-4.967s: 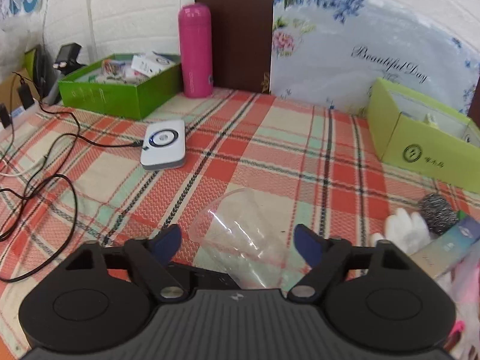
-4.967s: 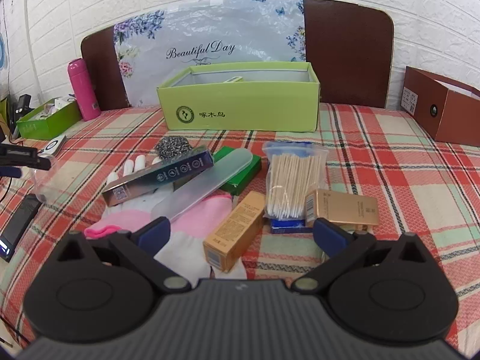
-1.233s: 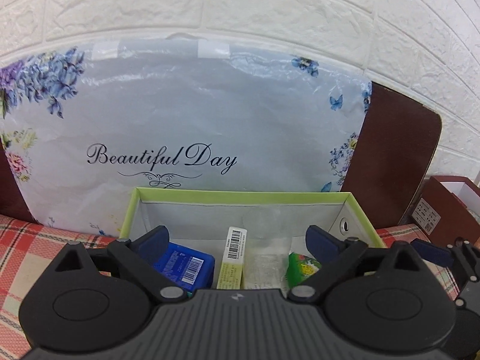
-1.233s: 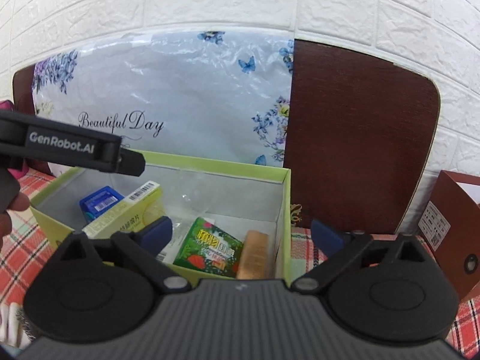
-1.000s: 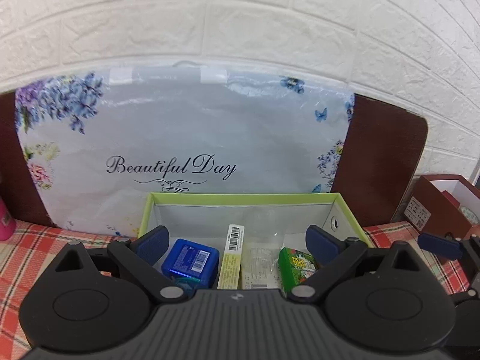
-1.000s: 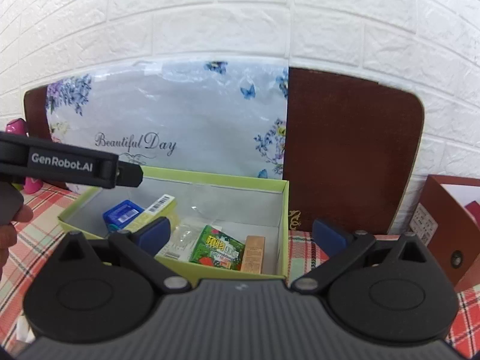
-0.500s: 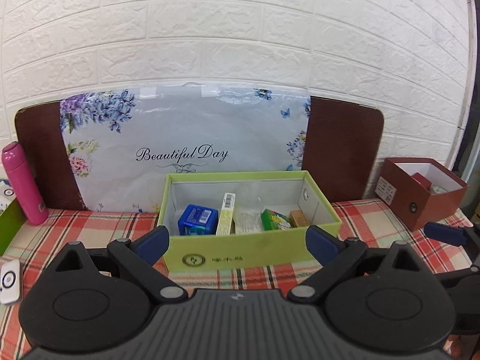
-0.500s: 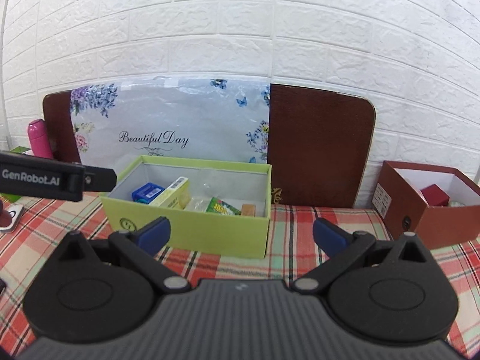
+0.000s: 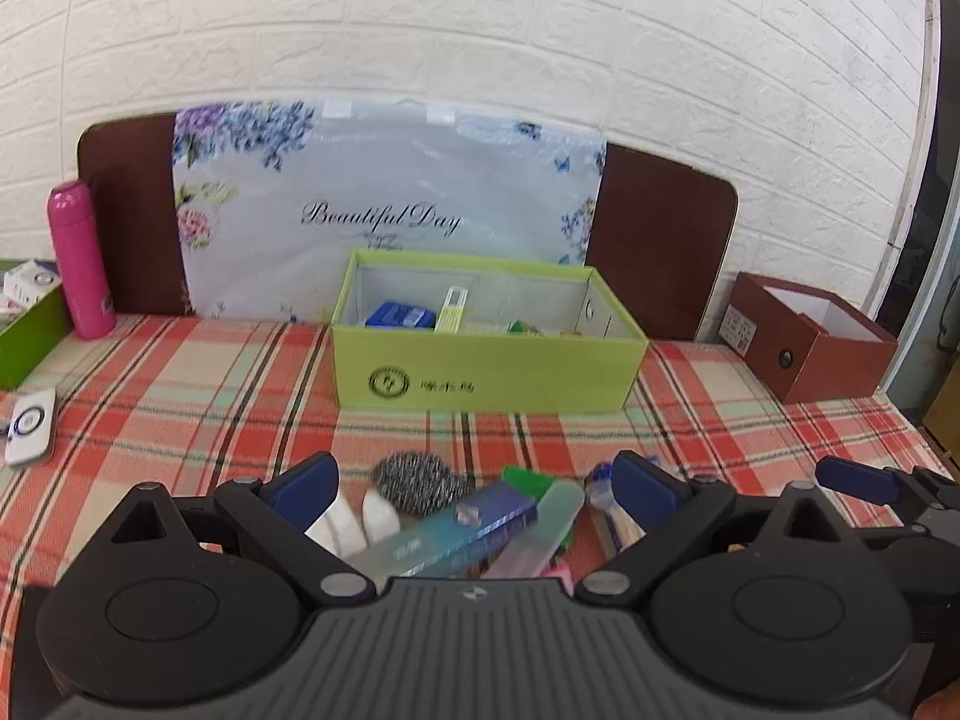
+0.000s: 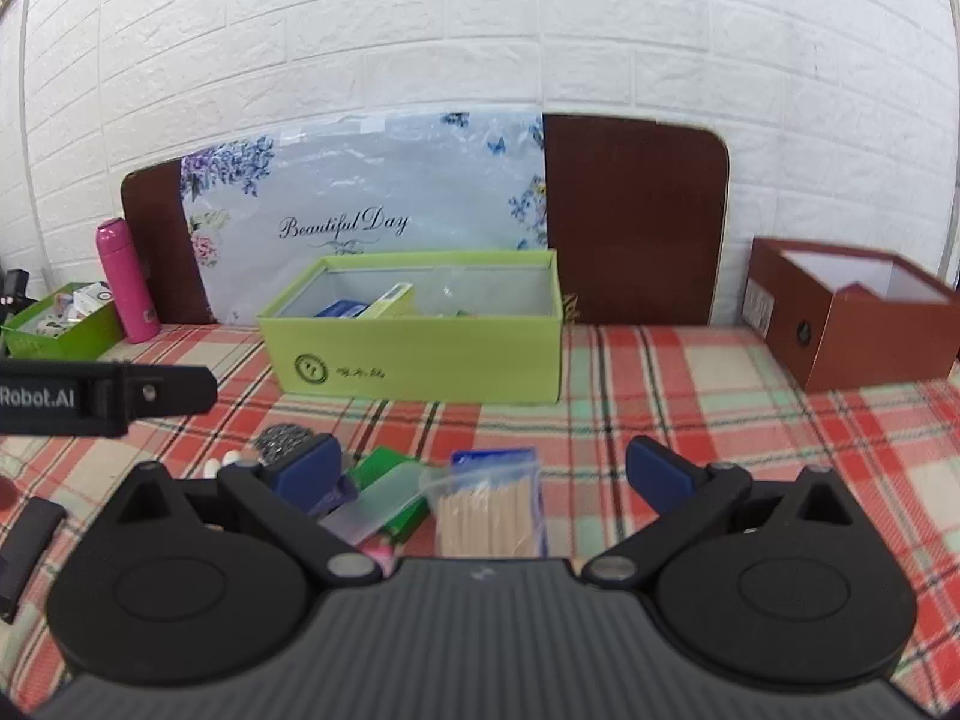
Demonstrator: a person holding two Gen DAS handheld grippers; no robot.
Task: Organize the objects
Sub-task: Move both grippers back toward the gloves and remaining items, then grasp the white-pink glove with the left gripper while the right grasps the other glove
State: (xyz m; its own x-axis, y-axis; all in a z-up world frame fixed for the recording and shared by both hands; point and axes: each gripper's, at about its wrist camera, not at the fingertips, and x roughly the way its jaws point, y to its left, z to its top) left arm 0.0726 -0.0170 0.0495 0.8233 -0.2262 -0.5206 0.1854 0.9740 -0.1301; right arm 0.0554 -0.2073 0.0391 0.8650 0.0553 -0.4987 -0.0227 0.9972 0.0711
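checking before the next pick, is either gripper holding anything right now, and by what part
Nothing is held. The left gripper and right gripper are both open and empty above the loose items.

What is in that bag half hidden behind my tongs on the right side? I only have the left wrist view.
Observer: It is a clear zip bag of wooden sticks with a blue strip at the top, lying flat on the checked cloth.
Operator: And the small green box far left, what's inside?
Observer: The small green box holds several white packets. Their labels are too small to read.
Operator: Are the right tongs holding anything?
Observer: No. The right tongs are open and empty.
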